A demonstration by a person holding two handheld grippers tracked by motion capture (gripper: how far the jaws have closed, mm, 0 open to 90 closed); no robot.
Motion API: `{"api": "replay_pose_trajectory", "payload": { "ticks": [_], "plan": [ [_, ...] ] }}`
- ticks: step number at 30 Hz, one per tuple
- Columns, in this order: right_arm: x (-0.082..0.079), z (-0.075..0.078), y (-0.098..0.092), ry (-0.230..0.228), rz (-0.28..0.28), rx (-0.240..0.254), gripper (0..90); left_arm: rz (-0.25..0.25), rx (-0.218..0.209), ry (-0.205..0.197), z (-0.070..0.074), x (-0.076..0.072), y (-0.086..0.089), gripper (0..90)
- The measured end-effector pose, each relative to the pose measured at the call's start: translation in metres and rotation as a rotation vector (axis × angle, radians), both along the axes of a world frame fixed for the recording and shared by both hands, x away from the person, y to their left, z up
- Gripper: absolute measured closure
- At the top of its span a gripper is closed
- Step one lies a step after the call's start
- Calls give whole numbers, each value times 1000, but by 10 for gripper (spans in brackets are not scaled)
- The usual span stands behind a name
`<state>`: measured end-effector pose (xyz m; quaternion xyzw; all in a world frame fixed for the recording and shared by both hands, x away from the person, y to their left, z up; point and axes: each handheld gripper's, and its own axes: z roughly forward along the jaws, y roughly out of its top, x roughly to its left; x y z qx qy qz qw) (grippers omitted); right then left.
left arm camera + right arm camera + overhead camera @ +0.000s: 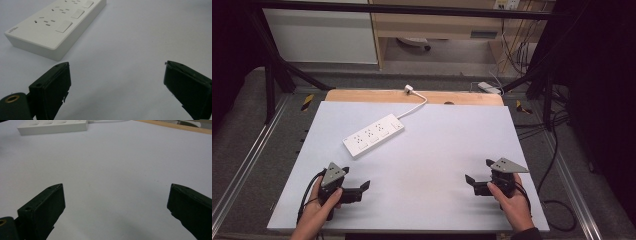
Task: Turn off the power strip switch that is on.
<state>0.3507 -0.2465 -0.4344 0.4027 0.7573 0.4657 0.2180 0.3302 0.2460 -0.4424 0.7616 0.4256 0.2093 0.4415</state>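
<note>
Resting position: the power strip (373, 135) lies flat and slantwise on the white table (427, 165), toward its far left part.
High view: the strip's white cord (417, 106) runs from the strip's far end to a plug (409, 89) on the wooden strip at the table's far edge.
Left gripper view: the sockets and rocker switches on the power strip (57, 25) read clearly here; the strip's far end is cut off at the top edge.
Left gripper (360, 188): released, jaws spread wide, holding nothing, near the strip on its near side.
Right gripper (473, 182): released, jaws spread wide, holding nothing, well apart from the strip, to its near right.
Right gripper view: the power strip (53, 127) is cropped at the top edge; its socket detail is hard to make out.
</note>
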Motion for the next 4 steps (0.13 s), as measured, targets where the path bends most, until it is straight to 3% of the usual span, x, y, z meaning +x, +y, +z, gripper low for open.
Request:
{"api": "replay_pose_trajectory", "payload": {
  "ticks": [4],
  "plan": [
    [2,-4,-1,32,-36,-20,20,14,-16,-7,2,-1,2,72]
  ]
}}
